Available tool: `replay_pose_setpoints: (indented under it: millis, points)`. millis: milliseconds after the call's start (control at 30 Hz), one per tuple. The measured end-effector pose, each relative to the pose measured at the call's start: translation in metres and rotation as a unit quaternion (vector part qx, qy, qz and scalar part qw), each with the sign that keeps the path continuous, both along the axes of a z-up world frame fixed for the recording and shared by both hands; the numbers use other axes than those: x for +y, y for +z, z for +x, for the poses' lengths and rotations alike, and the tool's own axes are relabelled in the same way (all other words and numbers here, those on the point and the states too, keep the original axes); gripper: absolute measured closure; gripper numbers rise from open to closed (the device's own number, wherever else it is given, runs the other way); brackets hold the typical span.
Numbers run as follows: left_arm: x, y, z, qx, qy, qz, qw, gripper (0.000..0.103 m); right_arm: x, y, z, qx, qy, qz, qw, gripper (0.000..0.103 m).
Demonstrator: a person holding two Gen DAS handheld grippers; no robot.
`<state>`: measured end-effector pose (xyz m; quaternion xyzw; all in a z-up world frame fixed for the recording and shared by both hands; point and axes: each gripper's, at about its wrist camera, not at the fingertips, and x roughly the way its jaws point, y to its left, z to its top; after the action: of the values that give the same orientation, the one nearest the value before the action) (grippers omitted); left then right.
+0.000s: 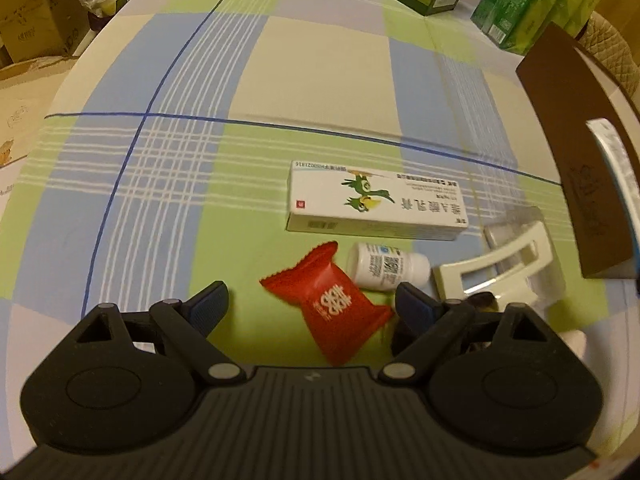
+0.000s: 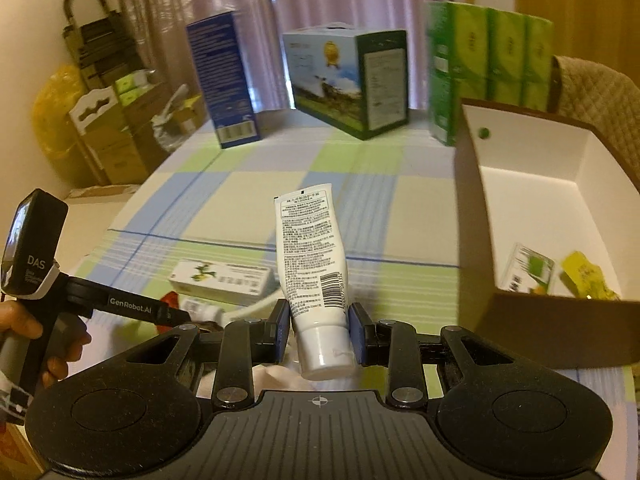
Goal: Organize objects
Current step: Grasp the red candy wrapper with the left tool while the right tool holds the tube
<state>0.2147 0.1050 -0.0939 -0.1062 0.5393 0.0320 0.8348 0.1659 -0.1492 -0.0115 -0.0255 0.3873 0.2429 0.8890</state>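
you see a glossy red foil packet (image 1: 334,306), a smooth white plastic tube (image 2: 310,264), and matt checked cloth (image 1: 192,208) on the table.

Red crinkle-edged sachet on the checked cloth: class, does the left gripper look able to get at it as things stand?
Probably yes. The left gripper is open, and the red crinkle-edged sachet lies flat between its fingers with nothing on top. The small white bottle lies close beside it and might get nudged.

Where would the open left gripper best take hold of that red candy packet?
Probably across the puffed middle of the red candy packet, coming down from above. It lies flat on the tablecloth between the left gripper's open fingers, and its flared crimped ends look thin and floppy.
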Motion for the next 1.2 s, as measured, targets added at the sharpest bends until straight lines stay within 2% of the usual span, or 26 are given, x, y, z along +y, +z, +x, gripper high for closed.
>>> replay_pose_setpoints:
  millis: [467,633,767,867,1200]
  points:
    - [0.02,-0.001,-0.009,0.008,0.012,0.006,0.9999,0.041,-0.011,-0.007,0.013,0.015,-0.002,0.001,1.0,0.075]
    - [0.009,-0.001,-0.006,0.005,-0.016,0.022,0.9996,0.059,-0.009,-0.007,0.014,0.014,-0.002,-0.001,1.0,0.075]
    - [0.003,-0.001,-0.006,0.004,-0.028,0.026,0.9992,0.064,-0.012,-0.006,0.014,0.014,-0.008,-0.002,1.0,0.075]
    - [-0.003,0.0,-0.004,0.002,-0.041,0.035,0.9985,0.076,-0.015,-0.005,0.013,0.013,-0.013,-0.003,1.0,0.075]
    - [-0.004,0.002,-0.012,-0.002,-0.048,0.037,0.9982,0.079,-0.02,-0.003,0.01,0.008,-0.016,-0.001,1.0,0.075]
